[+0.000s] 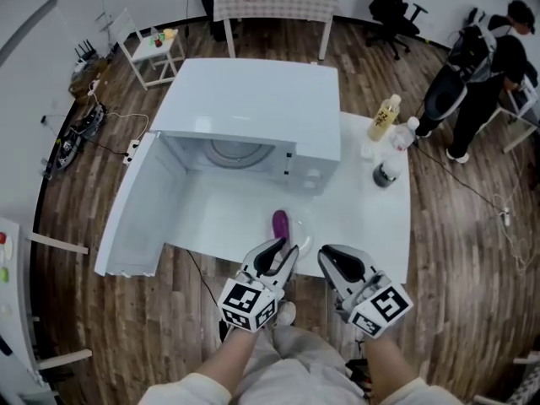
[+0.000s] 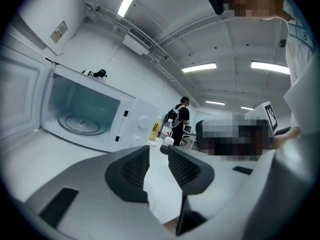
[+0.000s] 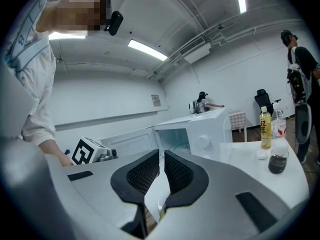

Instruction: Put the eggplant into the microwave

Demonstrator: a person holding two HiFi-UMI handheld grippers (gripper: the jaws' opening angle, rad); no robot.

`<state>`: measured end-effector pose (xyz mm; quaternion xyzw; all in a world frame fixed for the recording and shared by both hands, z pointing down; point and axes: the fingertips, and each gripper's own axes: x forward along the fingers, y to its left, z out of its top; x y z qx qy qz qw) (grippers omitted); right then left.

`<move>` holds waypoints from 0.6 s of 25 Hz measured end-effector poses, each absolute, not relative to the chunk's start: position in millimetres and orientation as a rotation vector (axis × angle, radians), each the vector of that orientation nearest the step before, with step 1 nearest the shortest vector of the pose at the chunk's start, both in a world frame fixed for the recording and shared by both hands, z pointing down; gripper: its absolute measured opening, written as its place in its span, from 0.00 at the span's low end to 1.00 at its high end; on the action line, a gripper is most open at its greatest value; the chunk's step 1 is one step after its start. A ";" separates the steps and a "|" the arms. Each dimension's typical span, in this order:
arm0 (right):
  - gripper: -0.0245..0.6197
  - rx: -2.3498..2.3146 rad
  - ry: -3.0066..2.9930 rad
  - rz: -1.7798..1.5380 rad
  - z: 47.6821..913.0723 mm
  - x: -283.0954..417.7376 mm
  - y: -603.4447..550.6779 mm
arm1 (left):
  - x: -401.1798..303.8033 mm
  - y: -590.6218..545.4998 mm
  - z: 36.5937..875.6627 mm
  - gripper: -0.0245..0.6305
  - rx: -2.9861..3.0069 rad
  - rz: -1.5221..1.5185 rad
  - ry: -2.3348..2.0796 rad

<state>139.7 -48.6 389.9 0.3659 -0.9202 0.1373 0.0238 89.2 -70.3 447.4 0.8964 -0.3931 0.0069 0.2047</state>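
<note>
Eggplant (image 1: 280, 223) flat on table (image 1: 371, 218), near front edge, just outside open microwave (image 1: 253, 108). Not yet inside, not yet gripped. Door (image 1: 135, 209) swung out to the left, turntable (image 1: 240, 152) in plain sight.

Step, by the look: approach for the pick. Left tool (image 1: 281, 250) just short of eggplant's near end, tips aimed at it. Touching or not: can't tell from head view. Jaws parted a little, only table showing through the gap, nothing held. Probably too narrow for the eggplant as is.

Next move likely needs: wider jaws, slide forward to straddle eggplant across its width, clamp, lift, carry forward and left into the cavity, set down on turntable.

Right tool (image 1: 331, 258) beside the left one, right of eggplant, jaws pinched nearly together, empty. Looks idle.

Both tools low over table's front edge, roughly level, pointed away from the body toward microwave. Forearms (image 1: 221, 369) out in front, close together.
</note>
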 end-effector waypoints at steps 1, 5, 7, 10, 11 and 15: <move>0.10 1.129 -2.840 0.433 394.1 138.8 -51.0 | 87.8 -74.2 454.9 0.21 2.489 0.042 -1.107; 0.10 1.110 -2.815 0.447 405.8 138.5 -59.1 | 84.5 -88.5 479.1 0.27 2.435 0.102 -1.161; 0.10 1.113 -2.806 0.451 409.5 139.6 -64.3 | 83.8 -95.3 487.7 0.30 2.415 0.123 -1.184; 0.10 1.113 -2.803 0.457 412.8 139.6 -70.9 | 83.0 -104.0 497.6 0.33 2.394 0.146 -1.205; 0.10 1.110 -2.803 0.458 413.8 139.3 -72.6 | 82.7 -106.3 500.4 0.33 2.387 0.149 -1.210; 0.10 1.103 -2.800 0.463 419.1 137.7 -79.6 | 80.9 -114.5 512.7 0.34 2.359 0.167 -1.223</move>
